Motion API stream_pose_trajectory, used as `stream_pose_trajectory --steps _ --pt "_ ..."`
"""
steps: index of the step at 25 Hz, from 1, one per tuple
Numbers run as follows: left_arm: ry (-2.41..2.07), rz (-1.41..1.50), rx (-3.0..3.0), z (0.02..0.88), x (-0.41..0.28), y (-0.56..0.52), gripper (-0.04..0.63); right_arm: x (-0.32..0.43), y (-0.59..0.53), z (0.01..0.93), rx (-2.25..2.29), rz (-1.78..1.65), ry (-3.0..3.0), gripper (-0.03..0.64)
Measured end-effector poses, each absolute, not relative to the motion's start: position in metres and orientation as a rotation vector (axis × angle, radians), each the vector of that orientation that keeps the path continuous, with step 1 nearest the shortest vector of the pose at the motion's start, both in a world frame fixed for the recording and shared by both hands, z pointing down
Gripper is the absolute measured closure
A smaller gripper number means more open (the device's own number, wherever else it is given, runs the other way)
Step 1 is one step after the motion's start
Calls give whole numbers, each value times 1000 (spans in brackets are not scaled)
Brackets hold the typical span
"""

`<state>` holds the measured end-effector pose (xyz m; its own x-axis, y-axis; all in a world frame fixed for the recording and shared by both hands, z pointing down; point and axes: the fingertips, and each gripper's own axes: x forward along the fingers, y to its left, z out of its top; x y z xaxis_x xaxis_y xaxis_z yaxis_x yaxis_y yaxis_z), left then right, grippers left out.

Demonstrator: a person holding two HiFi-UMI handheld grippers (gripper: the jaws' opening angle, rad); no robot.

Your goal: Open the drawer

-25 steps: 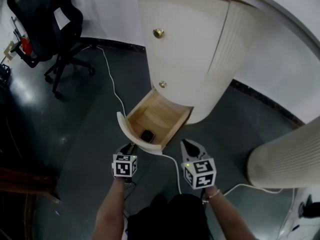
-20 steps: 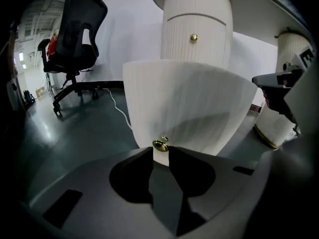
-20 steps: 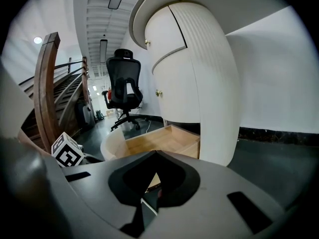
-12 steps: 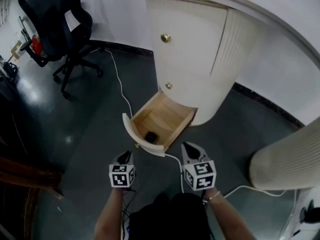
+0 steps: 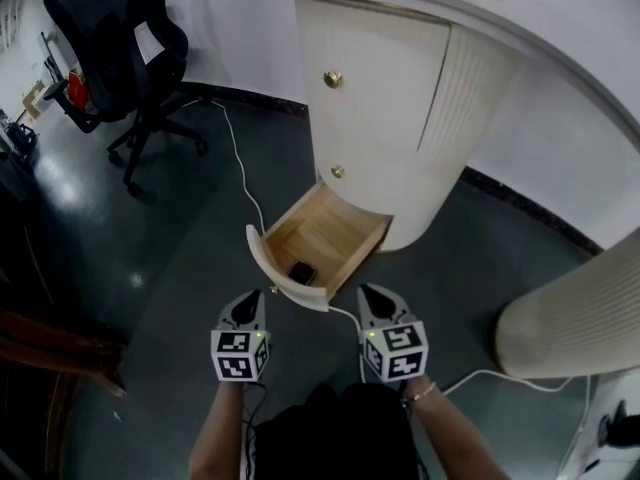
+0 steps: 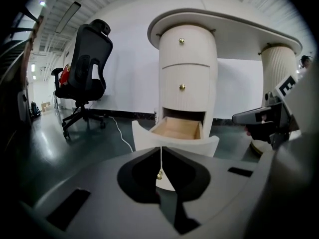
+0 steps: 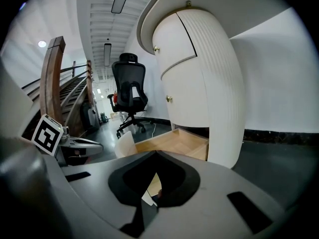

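The bottom drawer (image 5: 283,271) of the cream rounded cabinet (image 5: 380,98) stands pulled out, and its wooden inside (image 5: 328,230) shows with a small dark object (image 5: 299,271) in it. My left gripper (image 5: 252,299) hovers just short of the curved drawer front, apart from it. Its jaws are closing, almost together, with nothing between them (image 6: 161,151). My right gripper (image 5: 369,294) hangs beside the drawer's near right corner, shut and empty (image 7: 152,156). Two upper fronts with brass knobs (image 5: 333,79) stay closed.
A black office chair (image 5: 120,48) stands at the far left on the dark floor. A white cable (image 5: 240,173) runs across the floor past the drawer. A ribbed cream column (image 5: 570,318) stands at the right. A curved desktop (image 5: 480,8) overhangs the cabinet.
My left gripper has drawn back from the drawer front and risen, and its jaws have come together. The drawer stays open. The right gripper has hardly moved.
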<state>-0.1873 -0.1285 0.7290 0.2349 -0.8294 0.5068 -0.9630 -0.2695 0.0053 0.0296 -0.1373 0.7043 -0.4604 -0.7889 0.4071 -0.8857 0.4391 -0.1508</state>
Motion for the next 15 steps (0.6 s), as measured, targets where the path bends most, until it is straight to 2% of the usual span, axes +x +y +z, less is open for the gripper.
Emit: stream_pose_trajectory --steps 15 --pt "-1672 458 2313 686 -168 -135 591 40 -146 686 1486 452 -2431 614"
